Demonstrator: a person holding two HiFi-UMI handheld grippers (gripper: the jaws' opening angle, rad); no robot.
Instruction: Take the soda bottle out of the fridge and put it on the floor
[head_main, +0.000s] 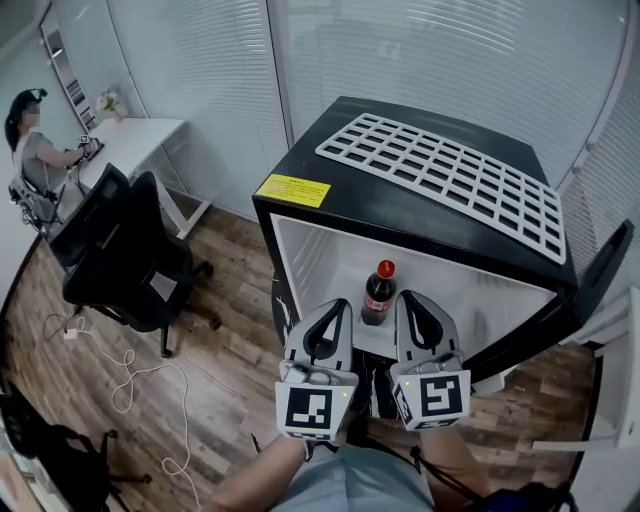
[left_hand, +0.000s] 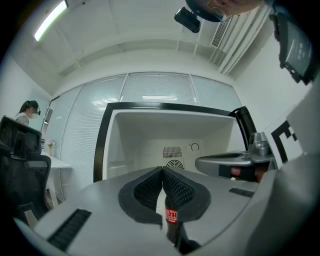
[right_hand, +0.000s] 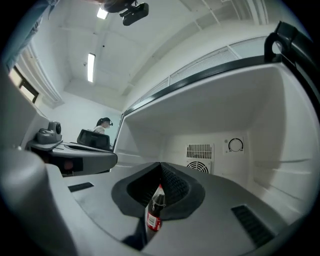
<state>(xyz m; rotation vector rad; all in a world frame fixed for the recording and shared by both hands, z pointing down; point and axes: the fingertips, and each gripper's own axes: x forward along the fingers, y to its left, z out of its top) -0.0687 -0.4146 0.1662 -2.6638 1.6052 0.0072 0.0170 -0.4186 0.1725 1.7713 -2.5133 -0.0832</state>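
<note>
A soda bottle (head_main: 378, 293) with a red cap and red label stands upright at the front of the open black mini fridge (head_main: 330, 150). In the head view it sits between my two grippers, close to their tips. My left gripper (head_main: 343, 306) is shut with nothing in its jaws, and so is my right gripper (head_main: 406, 298). Both point level into the white fridge interior (left_hand: 150, 145). In the left gripper view the bottle (left_hand: 171, 220) shows low down, through the slit behind the shut left gripper (left_hand: 162, 171). The right gripper view shows the bottle (right_hand: 153, 212) the same way behind the right gripper (right_hand: 161, 166). Whether either gripper touches it is unclear.
The fridge door (head_main: 598, 272) hangs open at the right. A white grid rack (head_main: 450, 175) lies on the fridge top. A black office chair (head_main: 125, 255) and a white cable (head_main: 135, 385) are on the wood floor at left. A person (head_main: 30, 140) sits at a desk (head_main: 140, 135).
</note>
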